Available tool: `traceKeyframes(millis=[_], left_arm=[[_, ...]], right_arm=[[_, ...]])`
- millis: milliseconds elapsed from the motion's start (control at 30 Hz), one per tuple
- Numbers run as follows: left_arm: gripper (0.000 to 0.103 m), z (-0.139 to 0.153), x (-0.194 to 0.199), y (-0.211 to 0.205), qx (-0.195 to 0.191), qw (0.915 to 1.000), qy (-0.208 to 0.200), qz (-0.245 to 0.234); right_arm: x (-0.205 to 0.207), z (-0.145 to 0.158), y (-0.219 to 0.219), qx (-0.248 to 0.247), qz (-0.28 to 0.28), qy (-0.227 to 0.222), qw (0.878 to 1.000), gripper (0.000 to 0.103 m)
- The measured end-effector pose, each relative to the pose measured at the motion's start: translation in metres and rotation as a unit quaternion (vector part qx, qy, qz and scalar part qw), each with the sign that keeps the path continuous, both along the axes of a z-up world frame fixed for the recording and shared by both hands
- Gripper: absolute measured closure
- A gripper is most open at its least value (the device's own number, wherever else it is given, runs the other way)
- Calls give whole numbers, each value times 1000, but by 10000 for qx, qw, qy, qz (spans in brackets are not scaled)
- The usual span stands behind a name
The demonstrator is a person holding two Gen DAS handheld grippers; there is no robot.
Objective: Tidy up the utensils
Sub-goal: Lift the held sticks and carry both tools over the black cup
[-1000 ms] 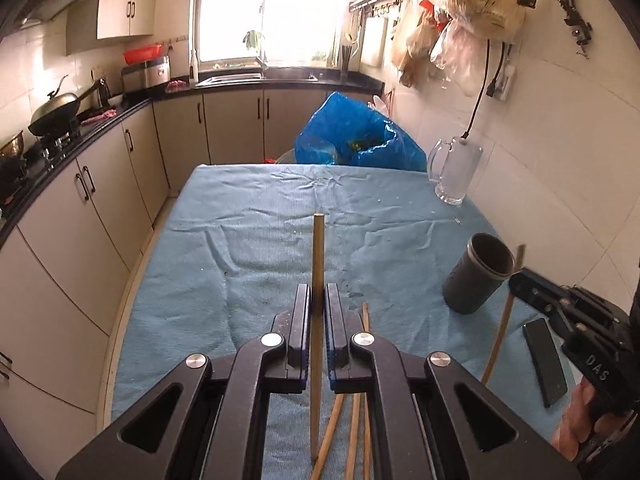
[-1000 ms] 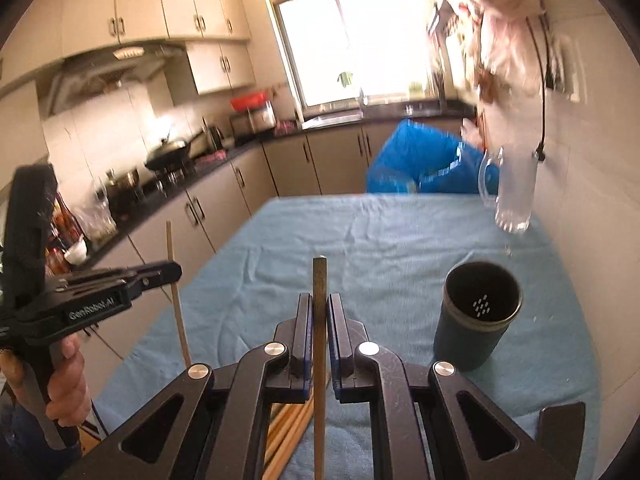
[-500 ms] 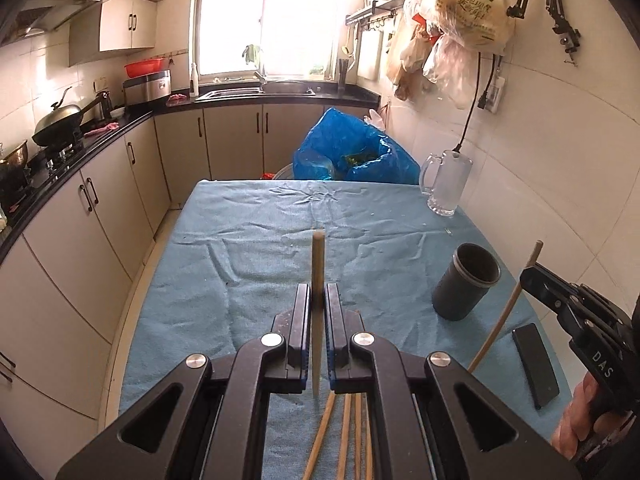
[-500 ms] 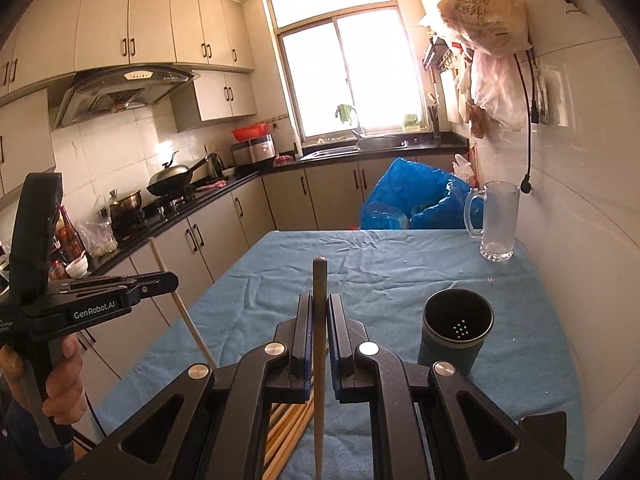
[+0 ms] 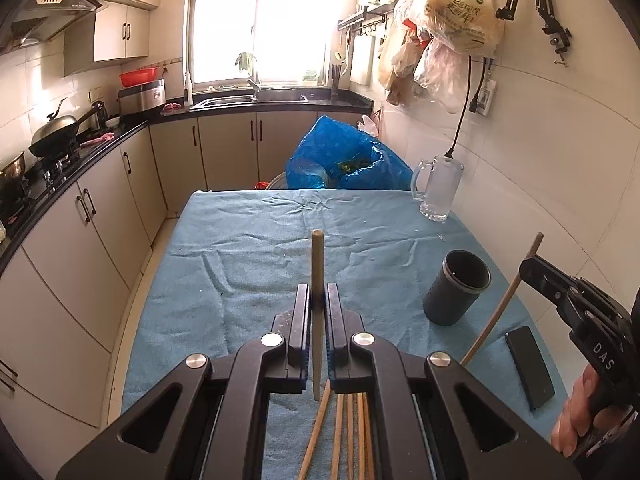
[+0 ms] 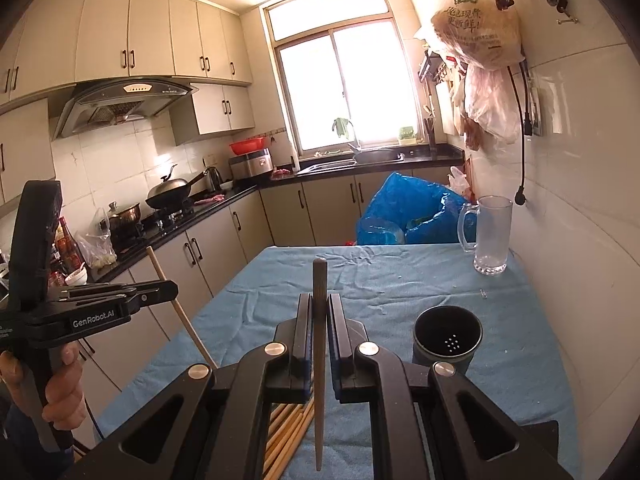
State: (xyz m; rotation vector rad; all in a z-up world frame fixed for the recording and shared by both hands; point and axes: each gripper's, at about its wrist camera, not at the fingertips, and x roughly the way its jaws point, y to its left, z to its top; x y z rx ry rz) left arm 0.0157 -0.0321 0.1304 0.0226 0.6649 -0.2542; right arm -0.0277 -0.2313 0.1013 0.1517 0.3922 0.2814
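We cannot count the loose chopsticks [image 5: 348, 436] on the blue cloth [image 5: 248, 264], since the left gripper [image 5: 318, 312] covers their upper ends and the frame's bottom edge cuts their lower ends. In the right wrist view the same bundle [image 6: 288, 428] shows only as a sliver beneath the right gripper [image 6: 319, 320]. The person's hands [image 6: 60, 384] are cropped at the frame edges, and the print on the hanging bag [image 5: 460, 4] is too small for us to read.

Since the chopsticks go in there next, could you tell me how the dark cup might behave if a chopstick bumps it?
The dark cup is tall, narrow and looks empty, so it would probably tip easily. On the wrinkled blue cloth it would likely catch rather than slide.
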Motion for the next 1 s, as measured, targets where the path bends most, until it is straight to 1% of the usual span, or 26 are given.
traceKeyframes(millis=[300, 567, 800, 1000], left_arm=[[97, 4, -2, -8, -18, 9999, 18, -140], [97, 15, 0, -20, -114, 9995, 31, -303], [97, 34, 4, -42, -174, 9983, -46, -559], [97, 58, 13, -74, -281, 9958, -118, -858]], right_arm=[[-3, 4, -10, 103, -76, -56, 9999, 95], [-7, 15, -32, 266, -260, -182, 9991, 95], [-9, 37, -60, 429, -474, -375, 9972, 95], [-6, 55, -84, 560, -734, -598, 9939, 95]])
